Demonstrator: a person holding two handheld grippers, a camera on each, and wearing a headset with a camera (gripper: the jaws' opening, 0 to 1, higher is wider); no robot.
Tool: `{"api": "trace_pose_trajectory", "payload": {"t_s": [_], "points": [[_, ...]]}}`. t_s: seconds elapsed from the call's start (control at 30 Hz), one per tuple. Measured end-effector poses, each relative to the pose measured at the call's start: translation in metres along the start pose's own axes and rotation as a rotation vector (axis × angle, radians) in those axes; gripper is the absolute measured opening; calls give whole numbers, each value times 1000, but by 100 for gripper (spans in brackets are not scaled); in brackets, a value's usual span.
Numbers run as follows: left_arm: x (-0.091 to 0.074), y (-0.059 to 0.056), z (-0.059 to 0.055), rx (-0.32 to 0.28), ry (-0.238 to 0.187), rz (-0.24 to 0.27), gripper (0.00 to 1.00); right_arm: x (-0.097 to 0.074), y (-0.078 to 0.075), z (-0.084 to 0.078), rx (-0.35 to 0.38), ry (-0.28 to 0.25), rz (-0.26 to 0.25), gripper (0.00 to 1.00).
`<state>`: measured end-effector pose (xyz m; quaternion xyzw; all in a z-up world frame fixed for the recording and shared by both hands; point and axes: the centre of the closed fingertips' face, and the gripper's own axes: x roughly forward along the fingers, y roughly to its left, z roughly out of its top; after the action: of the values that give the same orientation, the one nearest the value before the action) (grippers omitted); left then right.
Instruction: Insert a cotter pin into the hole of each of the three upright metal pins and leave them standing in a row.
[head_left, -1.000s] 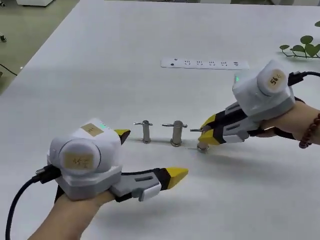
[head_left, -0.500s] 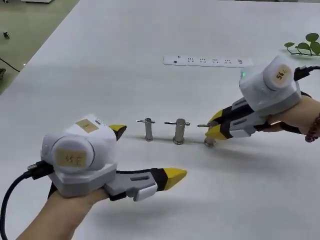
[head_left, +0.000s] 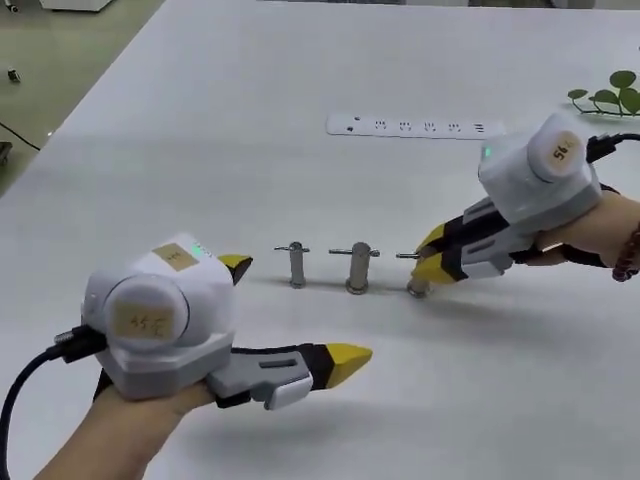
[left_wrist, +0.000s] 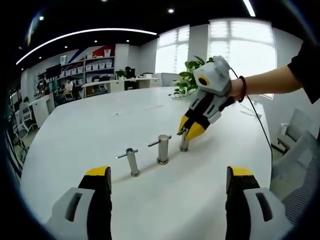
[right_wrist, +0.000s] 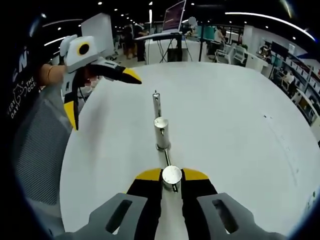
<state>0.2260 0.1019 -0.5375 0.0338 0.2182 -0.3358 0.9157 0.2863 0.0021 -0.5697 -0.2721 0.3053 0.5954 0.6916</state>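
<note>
Three metal pins (head_left: 356, 270) stand upright in a row on the desk (head_left: 300, 130), each with a cotter pin (head_left: 354, 252) lying crosswise along the row. The right tongs (head_left: 430, 255) clench the rightmost pin (head_left: 417, 288) at its top; the left tongs (head_left: 294, 309) gape nearby. The right label (head_left: 560, 152) reads roughly "56".

Desk (head_left: 300, 90): white, plain top, matt surface, wide and long.
Standing on it, near edge, one row running left to right, each apart from the next:
- left metal pin (head_left: 296, 265), upright, slim, left cotter pin (head_left: 290, 249) crosswise through its top
- middle metal pin (head_left: 356, 270), upright, thicker, middle cotter pin (head_left: 352, 253) crosswise through its top
- right metal pin (head_left: 417, 290), foot on the desk, upper part hidden; right cotter pin (head_left: 405, 256) juts out level at its top

Lying flat, well beyond the row: white power strip (head_left: 413, 126), long side parallel to the row
</note>
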Motion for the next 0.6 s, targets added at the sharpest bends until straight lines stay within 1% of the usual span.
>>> {"api": "trace_pose_trajectory", "payload": {"t_s": [0.13,0.17,0.2,0.27,0.37,0.43,0.6], "points": [[0,-1,0,5,1,-5,97,0,0,0,3,-4,5,9],[0,-1,1,5,1,-6,98,0,-1,0,3,-7,4,10],[0,-1,1,4,2,-7,98,1,-3,0,0,-11,-8,12],[0,-1,1,4,3,-9,99,2,-2,-2,-2,-4,-3,12],[0,-2,0,6,8,-12,99,1,-3,-2,-3,-2,-14,14],[0,-2,0,7,11,-14,99,-1,-3,0,0,-14,-20,16],[-1,0,1,12,14,-11,99,-9,-2,2,-6,-19,-33,21]]}}
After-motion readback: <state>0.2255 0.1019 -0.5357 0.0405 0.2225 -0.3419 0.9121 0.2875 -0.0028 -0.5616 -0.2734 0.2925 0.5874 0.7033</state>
